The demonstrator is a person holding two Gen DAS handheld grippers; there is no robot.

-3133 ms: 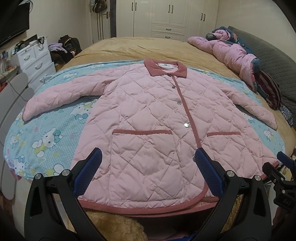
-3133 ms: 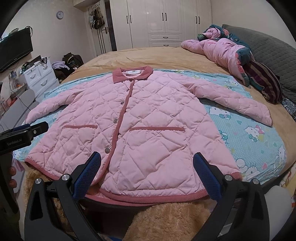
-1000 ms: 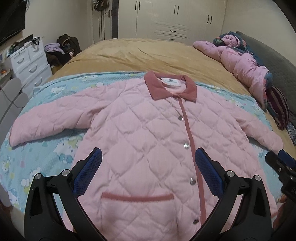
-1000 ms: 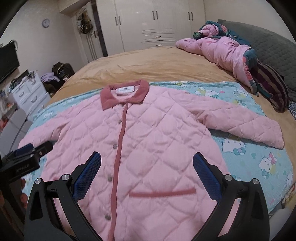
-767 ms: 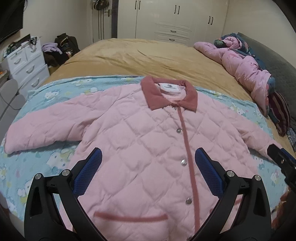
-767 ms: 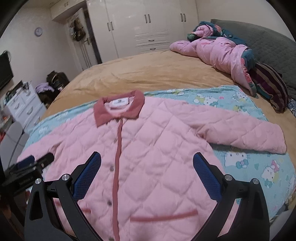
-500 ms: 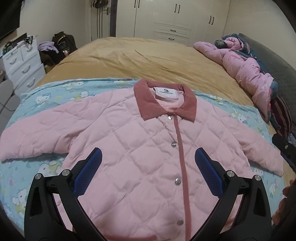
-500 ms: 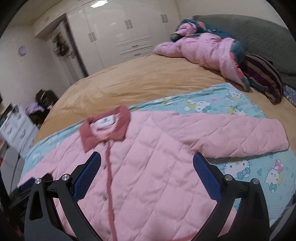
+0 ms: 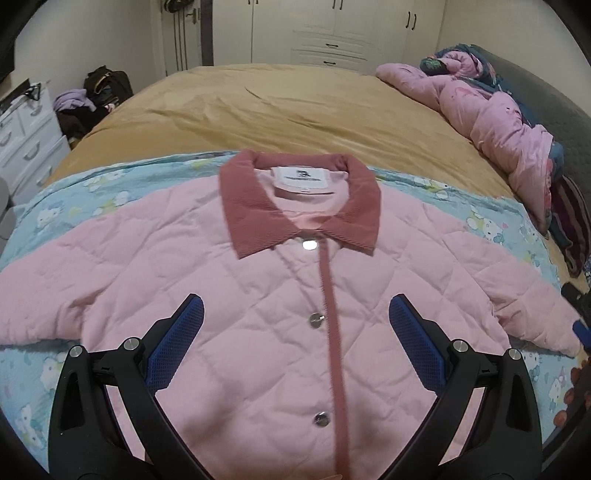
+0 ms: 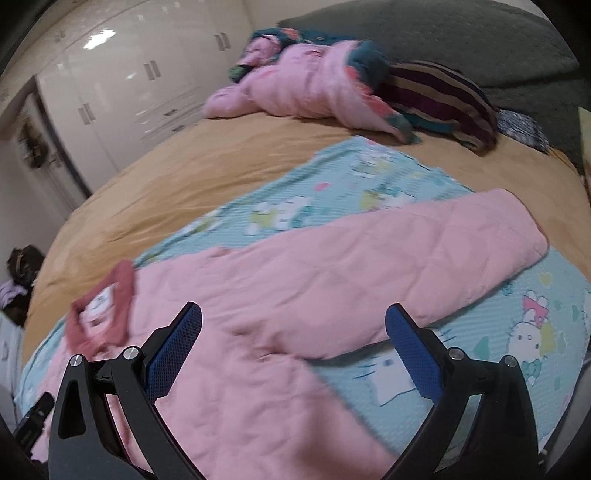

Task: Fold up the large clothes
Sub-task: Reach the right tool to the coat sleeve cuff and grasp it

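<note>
Bedroom with white wardrobes (image 9: 332, 33) along the far wall; a wide bed under a tan cover (image 9: 280, 110) fills both views, with a blue cartoon-print sheet (image 10: 369, 177) spread across its near half.

We hold both grippers above the bed with nothing in them. The left gripper (image 9: 295, 325) has its blue-padded fingers (image 9: 177, 339) spread wide and hangs over the chest of a pink quilted coat (image 9: 207, 280), straddling the buttoned front strip. The right gripper (image 10: 293, 332) is just as wide apart and sits over the coat's right shoulder, looking along the right sleeve (image 10: 406, 258).

The coat lies face up, buttoned and flat on the printed sheet, its dusty-rose collar (image 9: 299, 199) pointing away from us. Both sleeves stretch straight out to the sides. The right cuff (image 10: 524, 229) lies well out toward the edge of the sheet.

We judge the step in hand to be the first fold: bringing a sleeve across the body. To do it well, we should bite the padded fabric near the cuff, pinching both layers so the slick quilting does not slip, then lay it flat across the chest. The left gripper can pin the shoulder so the body does not drag.

Beyond the coat, a heap of pink and striped bedding (image 10: 332, 85) sits near the grey headboard (image 10: 461, 40), well apart from our work.
</note>
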